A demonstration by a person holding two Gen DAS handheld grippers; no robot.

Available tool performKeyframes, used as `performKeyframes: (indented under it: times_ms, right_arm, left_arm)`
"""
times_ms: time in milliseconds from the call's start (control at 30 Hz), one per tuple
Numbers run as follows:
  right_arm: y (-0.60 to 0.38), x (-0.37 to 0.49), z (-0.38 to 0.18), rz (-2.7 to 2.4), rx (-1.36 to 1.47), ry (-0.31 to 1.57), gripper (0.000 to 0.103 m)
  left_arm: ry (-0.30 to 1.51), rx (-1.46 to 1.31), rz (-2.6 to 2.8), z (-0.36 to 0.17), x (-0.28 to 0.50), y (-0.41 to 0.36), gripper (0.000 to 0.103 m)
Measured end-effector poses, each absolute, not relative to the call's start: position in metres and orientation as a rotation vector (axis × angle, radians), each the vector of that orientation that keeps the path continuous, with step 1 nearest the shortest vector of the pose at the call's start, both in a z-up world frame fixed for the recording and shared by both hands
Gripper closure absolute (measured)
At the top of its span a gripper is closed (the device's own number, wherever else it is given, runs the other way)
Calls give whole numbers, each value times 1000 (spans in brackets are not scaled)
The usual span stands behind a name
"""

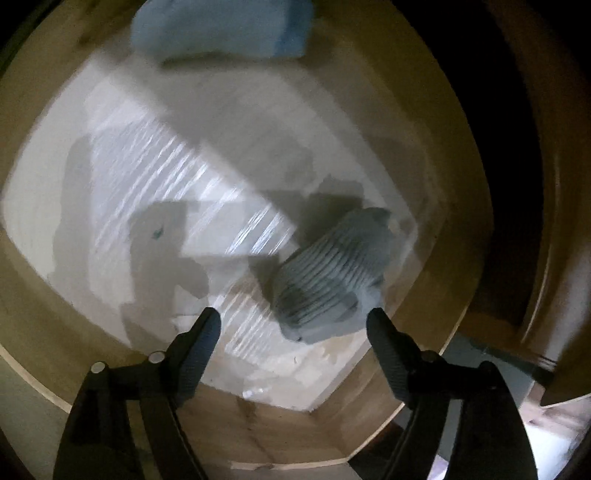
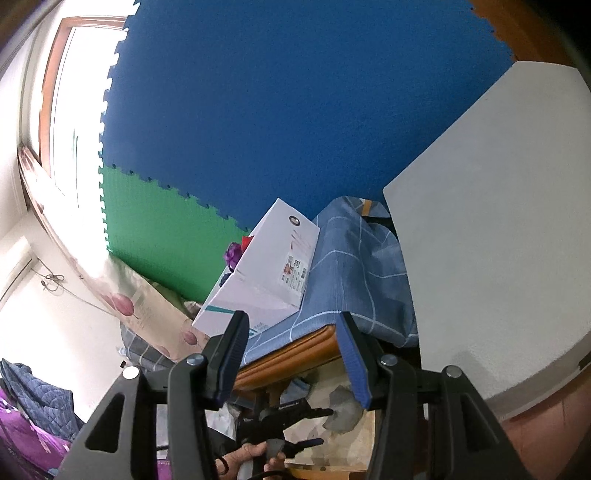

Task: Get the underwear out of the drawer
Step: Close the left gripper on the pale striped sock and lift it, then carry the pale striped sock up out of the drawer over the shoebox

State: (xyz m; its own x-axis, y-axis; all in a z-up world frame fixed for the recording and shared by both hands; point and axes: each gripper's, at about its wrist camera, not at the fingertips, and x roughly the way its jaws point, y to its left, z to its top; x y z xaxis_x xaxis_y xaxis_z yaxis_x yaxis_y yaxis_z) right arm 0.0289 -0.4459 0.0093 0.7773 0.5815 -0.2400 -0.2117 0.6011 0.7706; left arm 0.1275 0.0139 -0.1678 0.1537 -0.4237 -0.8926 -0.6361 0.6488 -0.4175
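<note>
Left claw [image 1: 293, 325] points down into the open drawer [image 1: 436, 280], jaws spread wide, nothing between the pads. The rolled grey ribbed underwear [image 1: 328, 273] lies on the pale liner at about 5 o'clock in the left wrist view, just beyond the fingertips and nearer the right-hand one; not held. A folded light-blue garment [image 1: 221, 29] sits at 12 o'clock, well apart.

Right claw [image 2: 291, 354] faces the room, jaws about half open, empty.

Risks, as I judge them:
- The view is motion-smeared; closing on the move could clip only the roll's edge, so it unrolls or drops back.
- The roll lies off-centre toward the right finger, which may shove it against the drawer's side wall.
- The slick liner could let the roll slide.
</note>
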Motion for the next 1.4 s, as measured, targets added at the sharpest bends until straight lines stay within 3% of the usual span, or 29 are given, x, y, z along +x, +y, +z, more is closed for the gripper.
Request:
performKeyframes:
  times_ms: [267,367,467,600,700,800,1167,1400]
  right_arm:
    - [-449,30,6,488,827,515,53]
    - [-452,31,4,490,848,513,53]
    - [-456,30,1,492,873,509,53]
    - [-457,29,1,483,875,508,53]
    - [-456,28,2,474,865,509,53]
    - [-451,29,5,459,835,517,53]
    - [-413,30,24,408,590,547,53]
    - [-336,31,34,378,218,630,53]
  left_arm:
    - [1415,-859,213,-169,149,0,13]
    - [1480,-876,253,-187,150,-6,10]
    - [1545,-866,205,-205,156,-21,13]
    - [1545,-848,157,-211,156,-24,59]
    - [1536,-789,104,-201,150,-21,73]
    - [1474,-629,21,-183,144,-38,74]
    - [1428,-627,-128,-166,97,-25,74]
    - [1285,-657,-162,-126,78,24,73]
